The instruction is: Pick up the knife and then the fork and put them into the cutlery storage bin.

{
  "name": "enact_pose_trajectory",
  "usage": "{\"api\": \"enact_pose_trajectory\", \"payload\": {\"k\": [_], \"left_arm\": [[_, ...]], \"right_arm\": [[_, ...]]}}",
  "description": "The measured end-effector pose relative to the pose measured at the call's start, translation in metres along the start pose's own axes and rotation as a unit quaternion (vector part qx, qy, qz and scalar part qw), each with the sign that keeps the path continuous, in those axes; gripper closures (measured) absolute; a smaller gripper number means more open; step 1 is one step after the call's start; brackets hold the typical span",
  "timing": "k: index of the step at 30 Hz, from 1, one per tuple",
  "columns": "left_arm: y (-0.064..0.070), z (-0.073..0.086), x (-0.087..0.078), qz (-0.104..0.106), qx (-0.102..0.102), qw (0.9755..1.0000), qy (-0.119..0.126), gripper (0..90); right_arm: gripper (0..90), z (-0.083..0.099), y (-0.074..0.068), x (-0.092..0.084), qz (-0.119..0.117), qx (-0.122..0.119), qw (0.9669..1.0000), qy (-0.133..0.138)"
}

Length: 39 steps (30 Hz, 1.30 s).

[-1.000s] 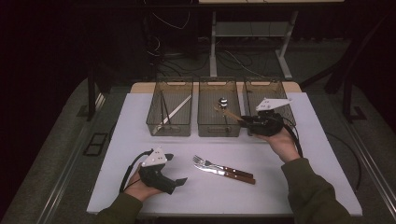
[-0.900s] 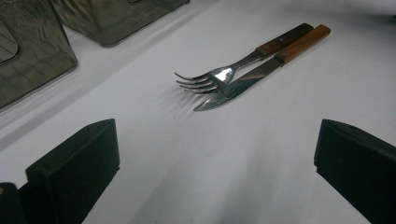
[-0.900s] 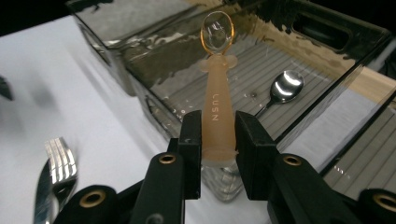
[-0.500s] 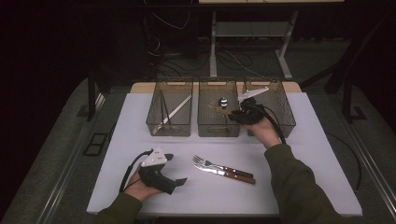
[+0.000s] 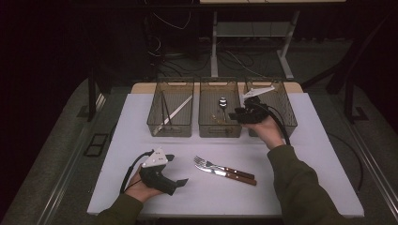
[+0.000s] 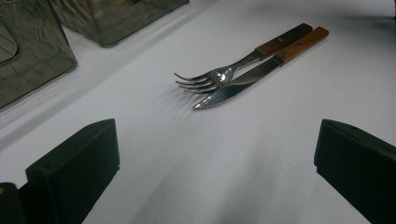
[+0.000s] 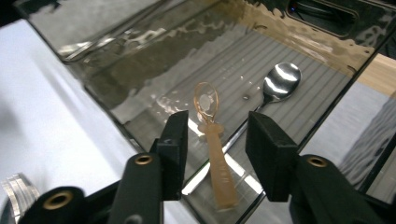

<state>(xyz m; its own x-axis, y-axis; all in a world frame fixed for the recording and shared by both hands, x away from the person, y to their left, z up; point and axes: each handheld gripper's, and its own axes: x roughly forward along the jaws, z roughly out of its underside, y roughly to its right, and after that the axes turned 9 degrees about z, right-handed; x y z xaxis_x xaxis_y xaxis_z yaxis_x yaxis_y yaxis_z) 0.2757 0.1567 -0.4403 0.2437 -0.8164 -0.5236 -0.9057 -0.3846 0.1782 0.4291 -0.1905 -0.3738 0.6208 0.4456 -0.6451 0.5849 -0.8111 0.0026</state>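
Our right claw [image 5: 240, 115] has slid from the right bin to the middle bin [image 5: 219, 130], its jaws just opening. Between the released pads, untouched, lies a translucent amber plastic spoon [image 7: 212, 135]; beyond gleams a steel spoon [image 7: 279, 84], handle partly hidden. Our left claw [image 6: 215, 172] gapes empty.

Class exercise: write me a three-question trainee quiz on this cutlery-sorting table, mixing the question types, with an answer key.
1. True or false: the fork and knife lie side by side on the table.
2. Which bin does the right gripper hang over? A) left bin B) middle bin C) right bin
3. Fill in: below the right gripper lie a metal spoon and a clear plastic ____.

Key: 1 true. 2 B. 3 spoon; it lies loose below the open jaws. The left gripper rests open near the fork.
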Motion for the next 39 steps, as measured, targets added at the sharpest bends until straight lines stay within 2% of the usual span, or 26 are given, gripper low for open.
{"api": "enact_pose_trajectory", "payload": {"k": [8,17,31,36,39], "left_arm": [[0.000,0.000,0.000,0.000,-0.001,1.0000,0.000,0.0],[-0.001,0.001,-0.001,-0.001,-0.001,1.0000,-0.002,0.0],[-0.001,0.001,-0.001,-0.001,0.000,1.0000,-0.003,0.0],[-0.001,0.001,-0.001,-0.001,-0.001,1.0000,-0.003,0.0],[-0.001,0.001,-0.001,-0.001,-0.001,1.0000,-0.003,0.0]], "right_arm": [[52.6,0.008,-0.004,-0.018,-0.037,-0.006,0.9991,0.021],[52.0,0.033,-0.015,-0.035,-0.090,-0.016,0.9956,0.022],[51.1,0.067,-0.022,-0.060,-0.112,-0.041,0.9927,0.018],[52.6,0.080,-0.026,-0.069,-0.129,-0.051,0.9901,0.022],[54.7,0.088,-0.029,-0.073,-0.135,-0.058,0.9891,0.014]]}}
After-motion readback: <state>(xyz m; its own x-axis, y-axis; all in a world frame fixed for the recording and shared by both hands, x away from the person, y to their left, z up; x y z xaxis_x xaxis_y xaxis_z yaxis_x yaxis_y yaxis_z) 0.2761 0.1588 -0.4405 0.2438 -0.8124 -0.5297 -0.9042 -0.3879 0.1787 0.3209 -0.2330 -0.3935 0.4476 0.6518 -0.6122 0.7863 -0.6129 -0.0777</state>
